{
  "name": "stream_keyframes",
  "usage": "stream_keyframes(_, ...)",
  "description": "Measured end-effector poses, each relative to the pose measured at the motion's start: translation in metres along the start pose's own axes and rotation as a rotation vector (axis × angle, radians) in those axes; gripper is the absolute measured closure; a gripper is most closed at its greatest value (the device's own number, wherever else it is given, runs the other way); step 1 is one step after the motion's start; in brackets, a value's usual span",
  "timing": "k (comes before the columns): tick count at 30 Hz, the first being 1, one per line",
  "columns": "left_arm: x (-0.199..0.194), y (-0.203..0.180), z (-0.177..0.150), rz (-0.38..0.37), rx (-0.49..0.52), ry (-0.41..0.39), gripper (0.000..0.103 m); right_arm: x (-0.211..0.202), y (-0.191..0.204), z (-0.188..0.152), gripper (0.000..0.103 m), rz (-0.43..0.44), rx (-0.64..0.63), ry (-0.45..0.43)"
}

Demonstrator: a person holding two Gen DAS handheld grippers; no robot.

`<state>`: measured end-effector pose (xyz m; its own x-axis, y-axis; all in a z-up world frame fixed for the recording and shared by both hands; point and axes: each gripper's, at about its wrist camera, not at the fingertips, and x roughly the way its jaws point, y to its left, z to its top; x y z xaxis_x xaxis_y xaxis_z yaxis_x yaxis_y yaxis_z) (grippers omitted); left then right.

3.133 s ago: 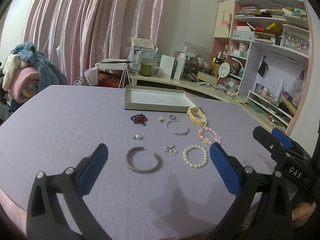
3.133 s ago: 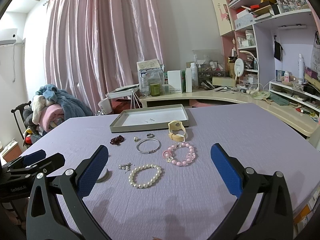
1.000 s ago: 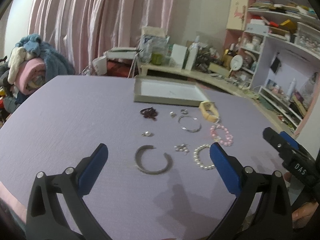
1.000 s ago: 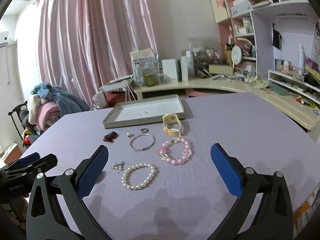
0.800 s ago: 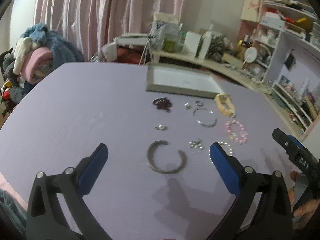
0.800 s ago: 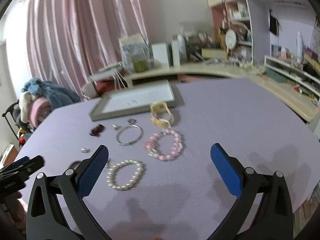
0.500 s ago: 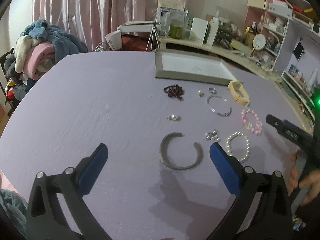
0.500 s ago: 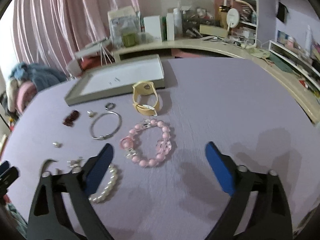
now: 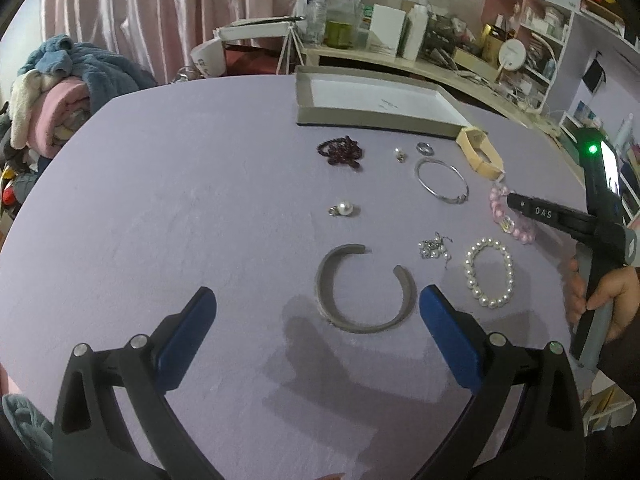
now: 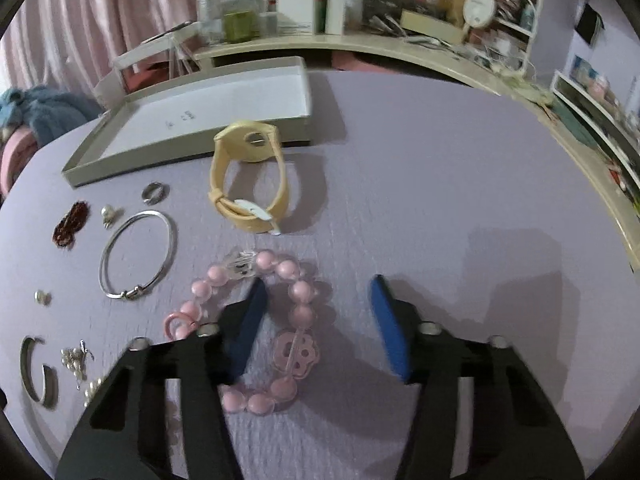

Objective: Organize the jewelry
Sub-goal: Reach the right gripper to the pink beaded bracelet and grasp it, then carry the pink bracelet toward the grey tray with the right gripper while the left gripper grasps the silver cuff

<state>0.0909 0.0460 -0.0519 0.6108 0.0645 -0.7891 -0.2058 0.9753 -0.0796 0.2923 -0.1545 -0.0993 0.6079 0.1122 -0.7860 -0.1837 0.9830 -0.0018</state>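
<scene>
Jewelry lies on a purple table in front of a grey tray (image 9: 372,121) (image 10: 188,148). My right gripper (image 10: 318,312) is open and low over the pink bead bracelet (image 10: 296,298); its left finger (image 10: 244,328) stands inside the loop, the right finger outside it. The bracelet also shows in the left wrist view (image 9: 502,216), partly behind the right gripper's tip. My left gripper (image 9: 316,328) is open and empty, just short of the grey cuff bangle (image 9: 362,290). A yellow watch (image 10: 250,184), a silver bangle (image 10: 138,254) and a pearl bracelet (image 9: 489,272) lie nearby.
A dark red bead cluster (image 9: 342,152), a ring (image 9: 425,148), a pearl pendant (image 9: 342,209) and small earrings (image 9: 434,249) lie between. A cluttered desk (image 9: 400,56) and shelves (image 9: 560,20) stand behind the table. Folded blankets (image 9: 52,92) sit at the far left.
My right gripper has dropped and moved forward onto the pink bead bracelet, and its fingers have narrowed somewhat. My left gripper has come closer to the grey cuff bangle.
</scene>
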Motion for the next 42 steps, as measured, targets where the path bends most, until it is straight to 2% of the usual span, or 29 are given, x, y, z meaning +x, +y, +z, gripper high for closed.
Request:
stream_keyframes(1, 0.003, -0.001, 0.001, -0.002, 0.006, 0.006, 0.002, -0.001, 0.002, 0.000, 0.088, 0.019, -0.012, 0.005)
stream_keyframes(2, 0.006, -0.002, 0.001, -0.005, 0.012, 0.013, 0.002, 0.000, 0.002, 0.001, 0.089, 0.023, -0.011, 0.011)
stream_keyframes(5, 0.017, -0.008, 0.004, -0.005, 0.042, 0.029, 0.002, -0.004, -0.007, 0.003, 0.089, 0.075, 0.051, 0.015)
stream_keyframes(15, 0.039, -0.016, 0.009, -0.017, 0.068, 0.070, 0.002, -0.045, -0.022, 0.021, 0.089, 0.220, 0.153, -0.066)
stream_keyframes(27, 0.054, -0.026, 0.011, 0.005, 0.103, 0.091, 0.002, -0.063, -0.032, 0.033, 0.089, 0.278, 0.197, -0.109)
stream_keyframes(30, 0.054, -0.027, 0.011, 0.018, 0.123, 0.074, 0.020, -0.063, -0.033, 0.033, 0.089, 0.284, 0.201, -0.107)
stream_keyframes(31, 0.052, -0.028, 0.011, 0.010, 0.134, 0.061, 0.033, -0.064, -0.033, 0.034, 0.089, 0.288, 0.201, -0.108)
stream_keyframes(32, 0.050, -0.030, 0.012, 0.013, 0.144, 0.055, 0.037, -0.064, -0.032, 0.034, 0.089, 0.290, 0.200, -0.109)
stream_keyframes(36, 0.049, -0.027, 0.013, -0.007, 0.139, 0.066, 0.037, -0.070, -0.028, 0.039, 0.089, 0.306, 0.191, -0.127)
stream_keyframes(42, 0.033, -0.017, 0.028, -0.034, 0.111, 0.022, 0.037, -0.083, -0.022, 0.054, 0.089, 0.327, 0.167, -0.183)
